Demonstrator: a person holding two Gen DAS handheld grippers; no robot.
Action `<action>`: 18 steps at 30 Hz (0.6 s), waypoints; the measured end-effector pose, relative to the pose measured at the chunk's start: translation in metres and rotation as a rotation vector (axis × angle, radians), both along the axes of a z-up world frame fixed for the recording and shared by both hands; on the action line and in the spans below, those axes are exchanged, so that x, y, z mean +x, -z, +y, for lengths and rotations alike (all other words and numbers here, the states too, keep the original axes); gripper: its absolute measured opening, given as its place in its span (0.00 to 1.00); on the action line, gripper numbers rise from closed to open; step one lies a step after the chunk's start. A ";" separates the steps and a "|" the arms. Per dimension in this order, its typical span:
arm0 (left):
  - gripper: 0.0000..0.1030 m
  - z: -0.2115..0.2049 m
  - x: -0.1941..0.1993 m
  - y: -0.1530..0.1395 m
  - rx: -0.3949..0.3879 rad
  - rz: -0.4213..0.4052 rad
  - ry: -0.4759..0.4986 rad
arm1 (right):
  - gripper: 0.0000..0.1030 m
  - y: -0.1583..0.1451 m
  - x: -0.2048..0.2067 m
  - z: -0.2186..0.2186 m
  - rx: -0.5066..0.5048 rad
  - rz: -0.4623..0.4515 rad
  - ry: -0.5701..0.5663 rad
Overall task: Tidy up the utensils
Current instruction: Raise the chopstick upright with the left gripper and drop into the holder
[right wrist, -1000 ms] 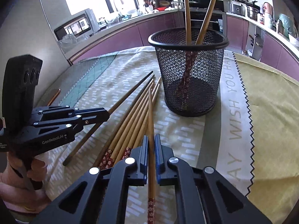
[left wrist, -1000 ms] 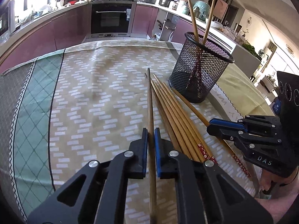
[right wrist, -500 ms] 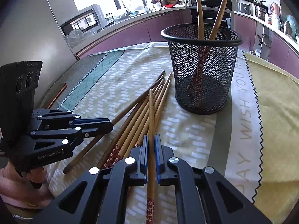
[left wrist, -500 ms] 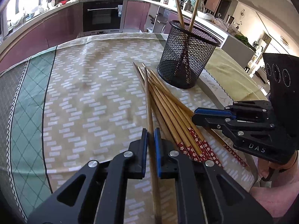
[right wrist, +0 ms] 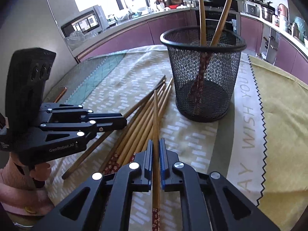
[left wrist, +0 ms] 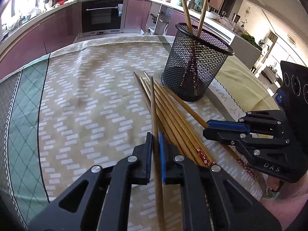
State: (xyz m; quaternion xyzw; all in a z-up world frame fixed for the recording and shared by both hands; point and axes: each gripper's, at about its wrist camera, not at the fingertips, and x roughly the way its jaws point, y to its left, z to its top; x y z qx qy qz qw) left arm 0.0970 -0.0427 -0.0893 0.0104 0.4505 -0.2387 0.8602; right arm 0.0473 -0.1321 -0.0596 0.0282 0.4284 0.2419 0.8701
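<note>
Chopsticks (left wrist: 173, 119): loose bundle lying flat on the bench cloth (left wrist: 86, 96), tips fanned toward the mesh holder (left wrist: 194, 67), red-patterned handle ends toward us. Mesh holder stands upright just beside the bundle's far end, w/ 2 chopsticks (right wrist: 202, 13) already in it, leaning apart and crossing low inside.

Left gripper (left wrist: 155, 148): jaws nearly shut, clamped on one chopstick (left wrist: 153, 105), which runs fwd along the fingers w/ its tip out over the bundle. We see blue pads pressing both sides.

Right gripper (right wrist: 156, 154): same story, jaws narrow and gripping a single chopstick (right wrist: 156, 115); patterned end sticks out rearward under the gripper body, tip aims toward the holder's left side but stops short of it.

Both grippers sit side by side at the handle end of the bundle, near each other, not touching. Rest of the bundle lies on the cloth betw. them. Kitchen oven (left wrist: 103, 15) in bkgd.
</note>
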 end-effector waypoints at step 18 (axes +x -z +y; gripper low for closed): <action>0.07 0.025 -0.024 -0.114 -0.264 -0.224 0.064 | 0.06 -0.090 -0.012 -0.062 0.207 -0.255 0.075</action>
